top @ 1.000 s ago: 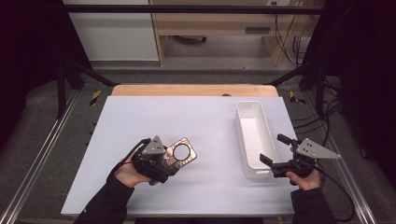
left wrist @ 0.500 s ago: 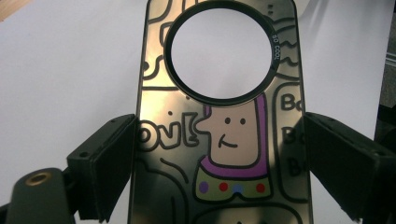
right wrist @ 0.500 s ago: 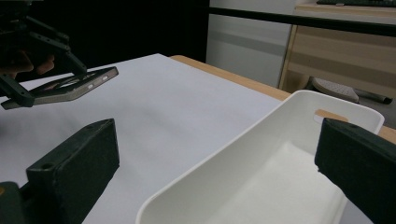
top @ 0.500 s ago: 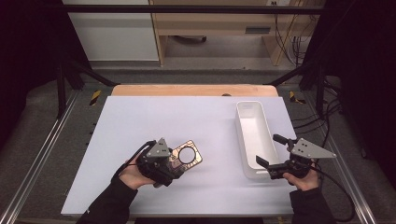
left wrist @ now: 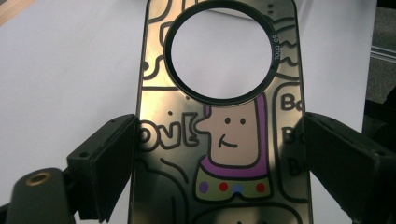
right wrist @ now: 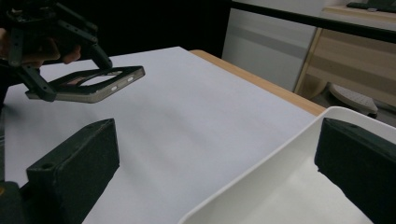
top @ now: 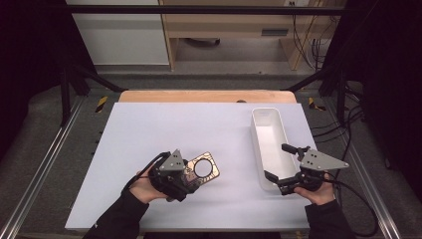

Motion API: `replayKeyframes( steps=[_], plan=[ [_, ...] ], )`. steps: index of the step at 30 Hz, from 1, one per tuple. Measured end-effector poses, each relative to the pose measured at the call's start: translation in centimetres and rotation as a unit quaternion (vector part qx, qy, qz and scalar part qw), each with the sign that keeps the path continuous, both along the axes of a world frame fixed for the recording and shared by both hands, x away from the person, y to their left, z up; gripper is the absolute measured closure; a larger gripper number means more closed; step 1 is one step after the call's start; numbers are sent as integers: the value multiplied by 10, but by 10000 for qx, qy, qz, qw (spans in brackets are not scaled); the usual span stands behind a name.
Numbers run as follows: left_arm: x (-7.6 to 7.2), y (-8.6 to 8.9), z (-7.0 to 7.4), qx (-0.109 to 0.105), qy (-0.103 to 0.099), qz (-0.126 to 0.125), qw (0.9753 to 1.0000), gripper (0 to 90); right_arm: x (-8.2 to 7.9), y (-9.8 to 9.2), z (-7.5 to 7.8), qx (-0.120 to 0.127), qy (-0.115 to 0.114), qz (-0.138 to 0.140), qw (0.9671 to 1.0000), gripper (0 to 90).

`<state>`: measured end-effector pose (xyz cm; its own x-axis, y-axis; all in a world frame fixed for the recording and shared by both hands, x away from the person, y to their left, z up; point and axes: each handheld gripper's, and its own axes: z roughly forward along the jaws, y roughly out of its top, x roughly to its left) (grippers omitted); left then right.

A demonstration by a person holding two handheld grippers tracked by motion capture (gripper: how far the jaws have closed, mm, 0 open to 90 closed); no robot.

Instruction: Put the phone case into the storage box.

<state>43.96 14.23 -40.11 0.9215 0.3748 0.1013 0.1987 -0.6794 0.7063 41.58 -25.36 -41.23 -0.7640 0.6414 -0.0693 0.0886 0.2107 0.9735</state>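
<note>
High view shows us a white tabletop [top: 149,134] on a wooden table edge, with dark floor, metal frame rails and a pale wood shelf beyond. Left of the white tray [top: 268,144], our left gripper [top: 186,175] clamps a cartoon-printed phone case [top: 201,169] by its long sides, lifted off the tabletop. Our right gripper [top: 281,162] has its jaws spread wide at the tray's near end, gripping nothing.
</note>
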Motion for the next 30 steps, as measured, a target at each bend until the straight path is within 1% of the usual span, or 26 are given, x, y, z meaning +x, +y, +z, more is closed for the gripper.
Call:
replayKeyframes(
  steps=[6, 8, 9, 12, 15, 21, 24, 30],
  plan=[
    [-1, -4, -1, 133, -57, -107, 9998, 114, -2, 12, 5, -204, -53, 208, 9996, 3],
    [-1, -5, 0, 145, -96, -127, 9998, 114, -2, 17, 5, -271, -70, 271, 9992, 3],
    [0, -5, 1, 140, -85, -146, 9998, 114, -2, 19, 5, -308, -65, 305, 9990, 4],
    [-1, -8, 3, 234, -146, -209, 9994, 114, -2, 25, 5, -443, -43, 400, 9982, 3],
    [-2, -10, 5, 269, -200, -256, 9991, 114, -3, 31, 5, -543, -28, 489, 9973, 4],
    [-3, -12, 9, 383, -308, -355, 9982, 114, -3, 39, 6, -737, -22, 599, 9955, 6],
    [-4, -14, 10, 515, -360, -405, 9972, 114, -5, 43, 6, -813, -32, 659, 9945, 8],
    [-5, -17, 13, 599, -415, -509, 9960, 114, -7, 48, 5, -949, -63, 747, 9927, 10]
  ],
)
